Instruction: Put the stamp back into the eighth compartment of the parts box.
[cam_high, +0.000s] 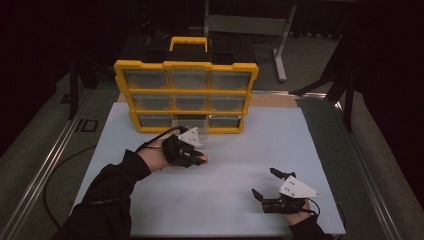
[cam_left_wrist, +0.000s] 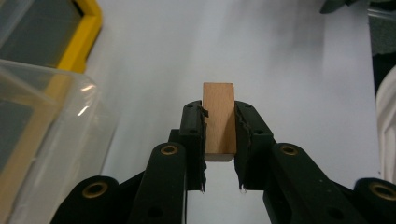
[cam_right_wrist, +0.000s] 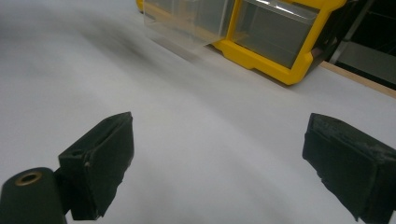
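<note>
While clamped between the closed jaws of the left gripper (cam_left_wrist: 219, 135), the wooden block (cam_left_wrist: 218, 119) runs lengthwise along the jaws, its far end toward 12 o'clock in the left gripper view, above the white table (cam_high: 240, 150); no writing legible; yellow drawer cabinet (cam_high: 186, 65) at 12 o'clock, nine clear drawers, contents not discernible; one clear drawer (cam_left_wrist: 42, 135) pulled out at 9 o'clock of the block; right gripper (cam_high: 267, 185), at 4 o'clock on the table, jaws wide apart, empty.

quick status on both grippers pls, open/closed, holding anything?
Left gripper: closed on a wooden block.
Right gripper: open, nothing between its jaws.
</note>
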